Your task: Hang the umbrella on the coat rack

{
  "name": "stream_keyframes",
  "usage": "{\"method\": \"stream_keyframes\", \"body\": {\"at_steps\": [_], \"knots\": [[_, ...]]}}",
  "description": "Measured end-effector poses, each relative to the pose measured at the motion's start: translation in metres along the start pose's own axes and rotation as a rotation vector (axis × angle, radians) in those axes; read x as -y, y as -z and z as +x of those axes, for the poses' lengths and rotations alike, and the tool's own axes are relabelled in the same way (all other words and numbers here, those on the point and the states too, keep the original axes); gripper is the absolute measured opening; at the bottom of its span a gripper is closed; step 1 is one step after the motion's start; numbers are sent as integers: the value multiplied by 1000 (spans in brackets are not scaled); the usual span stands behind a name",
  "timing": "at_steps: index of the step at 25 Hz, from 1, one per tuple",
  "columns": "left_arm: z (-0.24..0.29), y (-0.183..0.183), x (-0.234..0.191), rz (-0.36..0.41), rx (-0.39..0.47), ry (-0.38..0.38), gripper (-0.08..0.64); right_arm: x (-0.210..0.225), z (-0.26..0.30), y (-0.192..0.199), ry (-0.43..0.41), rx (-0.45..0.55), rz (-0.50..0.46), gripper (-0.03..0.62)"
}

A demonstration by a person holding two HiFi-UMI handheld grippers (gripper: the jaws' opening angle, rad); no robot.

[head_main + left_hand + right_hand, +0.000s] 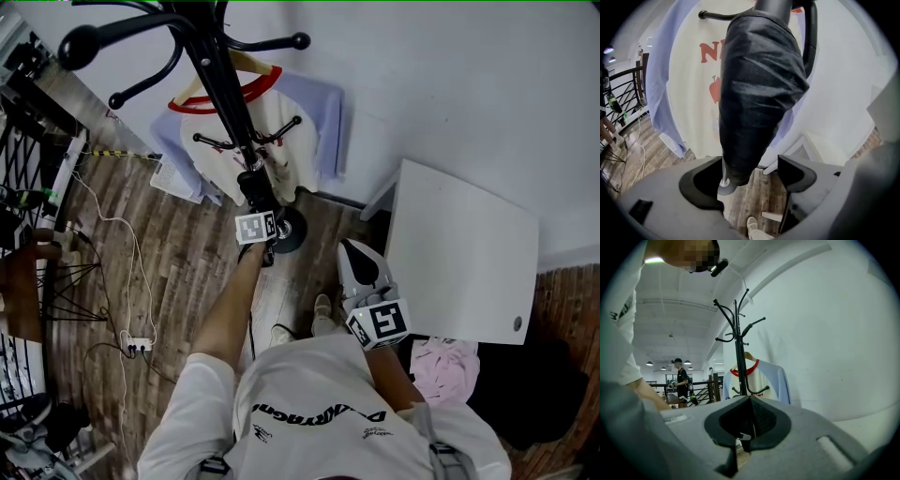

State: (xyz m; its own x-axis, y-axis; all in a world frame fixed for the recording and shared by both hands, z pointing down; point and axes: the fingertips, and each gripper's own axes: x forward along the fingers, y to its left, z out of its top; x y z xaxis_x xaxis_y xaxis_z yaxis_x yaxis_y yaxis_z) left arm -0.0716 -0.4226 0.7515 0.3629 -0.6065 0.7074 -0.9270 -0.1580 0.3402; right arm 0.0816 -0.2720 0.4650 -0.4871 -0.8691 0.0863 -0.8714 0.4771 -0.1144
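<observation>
A black folded umbrella (759, 93) hangs down from the black coat rack (225, 84), right in front of a white shirt with a red collar and pale blue sleeves (300, 112). My left gripper (751, 172) is open: the umbrella's lower end sits between the jaws, close to the left pad (701, 185) and clear of the right one. In the head view this gripper (258, 195) is up against the rack pole, and the umbrella is hard to tell apart there. My right gripper (354, 251) is held near my body, shut and empty, its pads (761, 420) meeting.
The rack's round base (291, 232) stands on the wooden floor by the white wall. A white table (469, 253) is at the right with pink cloth (445, 366) beside it. Cables and a power strip (139, 345) lie at the left near black railings (19, 141). A person (682, 380) stands far off.
</observation>
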Motion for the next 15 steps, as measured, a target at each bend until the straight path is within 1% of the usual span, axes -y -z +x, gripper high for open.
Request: {"method": "stream_keyframes", "body": {"at_steps": [6,9,13,15], "knots": [[-24,1,3,-14,32,17,362,-16,-5,-4,-14,8,-14,0],[-43,-1,11,-12,56,30,362,-27,-10,-9,-22,15,-32,0],[-70,-1,23,-20,83,29,359,-42,-16,-11,-35,20,-43,0],[-84,-2,29,-28,107,28,347,-48,-20,-13,-41,24,-48,0]]}}
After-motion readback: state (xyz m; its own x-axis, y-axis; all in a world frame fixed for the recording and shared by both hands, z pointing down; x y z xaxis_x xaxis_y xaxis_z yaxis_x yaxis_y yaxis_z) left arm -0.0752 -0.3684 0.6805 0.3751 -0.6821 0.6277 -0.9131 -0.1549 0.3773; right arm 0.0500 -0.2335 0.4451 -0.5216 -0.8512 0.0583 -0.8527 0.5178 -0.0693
